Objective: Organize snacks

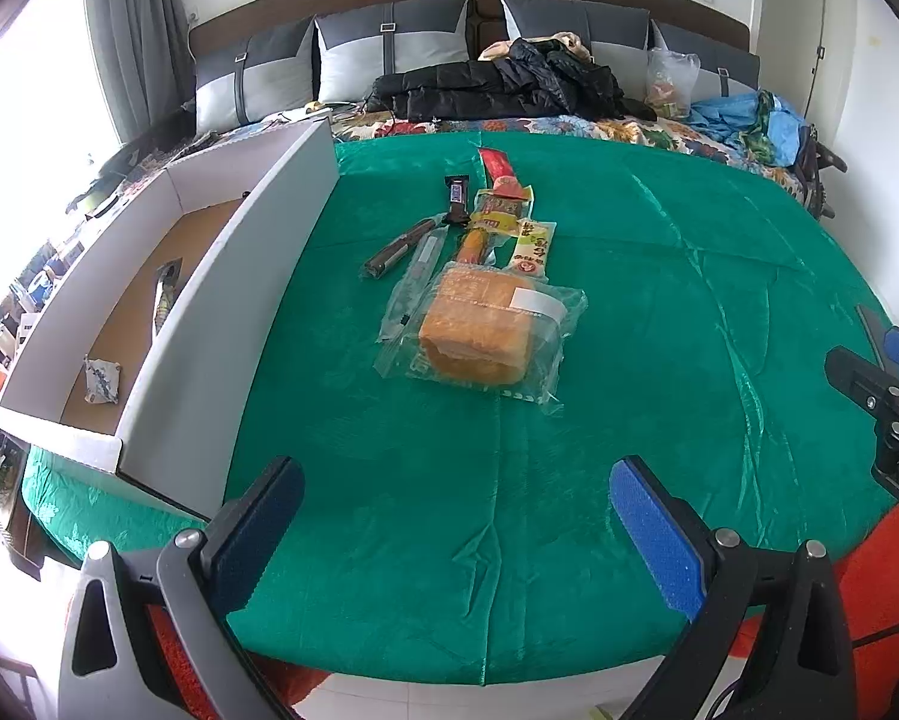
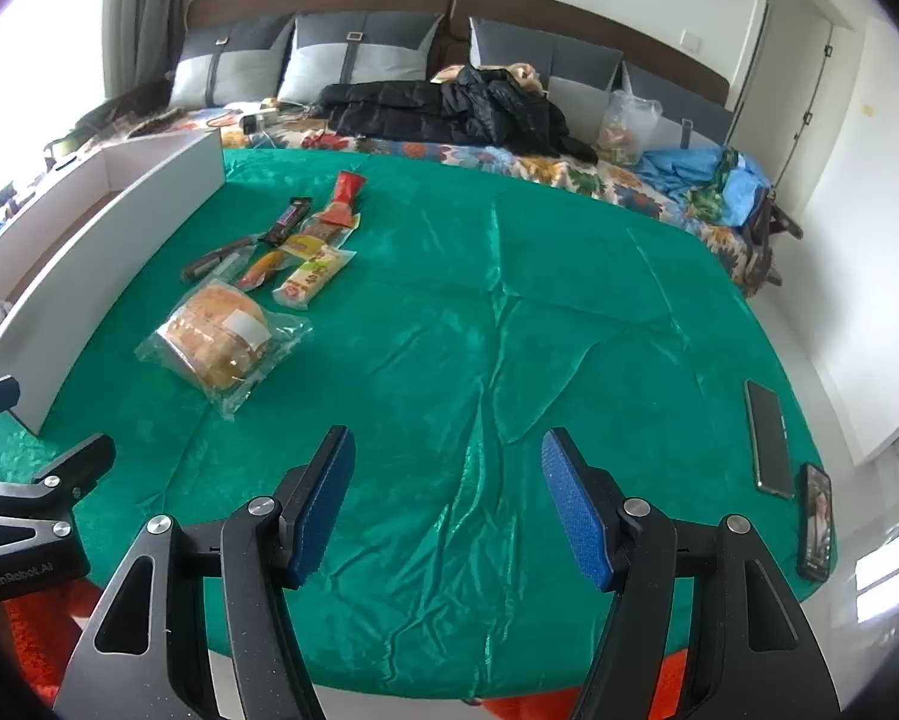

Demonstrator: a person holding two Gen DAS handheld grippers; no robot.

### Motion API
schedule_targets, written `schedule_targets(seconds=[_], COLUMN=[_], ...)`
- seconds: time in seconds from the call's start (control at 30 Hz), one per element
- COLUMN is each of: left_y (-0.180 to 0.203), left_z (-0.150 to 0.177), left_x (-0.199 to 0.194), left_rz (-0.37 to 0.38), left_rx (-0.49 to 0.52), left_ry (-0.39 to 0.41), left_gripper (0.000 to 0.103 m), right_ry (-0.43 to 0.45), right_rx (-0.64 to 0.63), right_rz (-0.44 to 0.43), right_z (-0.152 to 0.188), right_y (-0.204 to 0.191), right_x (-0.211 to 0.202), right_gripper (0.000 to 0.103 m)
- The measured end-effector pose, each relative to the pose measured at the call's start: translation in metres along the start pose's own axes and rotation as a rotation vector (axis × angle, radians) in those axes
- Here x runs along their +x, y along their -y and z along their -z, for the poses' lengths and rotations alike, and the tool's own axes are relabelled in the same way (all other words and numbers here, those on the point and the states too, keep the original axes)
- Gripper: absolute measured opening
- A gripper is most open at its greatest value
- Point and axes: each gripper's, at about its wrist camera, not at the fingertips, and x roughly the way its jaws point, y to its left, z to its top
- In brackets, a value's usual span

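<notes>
Snacks lie clustered on the green cloth (image 1: 659, 312) of the bed, well ahead of both sets of fingers. The left gripper (image 1: 455, 531) hovers with fingers spread wide, nothing between them; the right gripper (image 2: 446, 498) likewise stands open and empty. Nearest is the bagged bread (image 1: 482, 333), with a chocolate bar (image 1: 457, 198) and yellow packet (image 1: 530, 247) beyond. A white box (image 1: 221, 276) sits left, holding a small packet (image 1: 101, 381). Two phones (image 2: 770, 438) rest at right.

On the green cloth lies a loose cluster of snacks — a bagged bread loaf (image 1: 479, 339) nearest, then a yellow packet (image 1: 532, 247), an orange stick (image 1: 472, 245), a dark chocolate bar (image 1: 457, 198) and a red packet (image 1: 496, 165) — beside a white box (image 1: 221, 276) holding two wrapped items.
</notes>
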Motion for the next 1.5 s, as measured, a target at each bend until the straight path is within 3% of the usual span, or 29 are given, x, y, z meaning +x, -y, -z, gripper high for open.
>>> schedule_targets(seconds=[1.5], left_y=[-0.005], left_z=[0.005], left_x=[0.018], left_rz=[-0.017], left_rx=[-0.003], left_ry=[-0.049], left_gripper=[0.101], right_ry=[-0.029], right_rx=[-0.02], right_rz=[0.037], right_z=[0.003], right_y=[0.002], right_x=[0.013], right_gripper=[0.069])
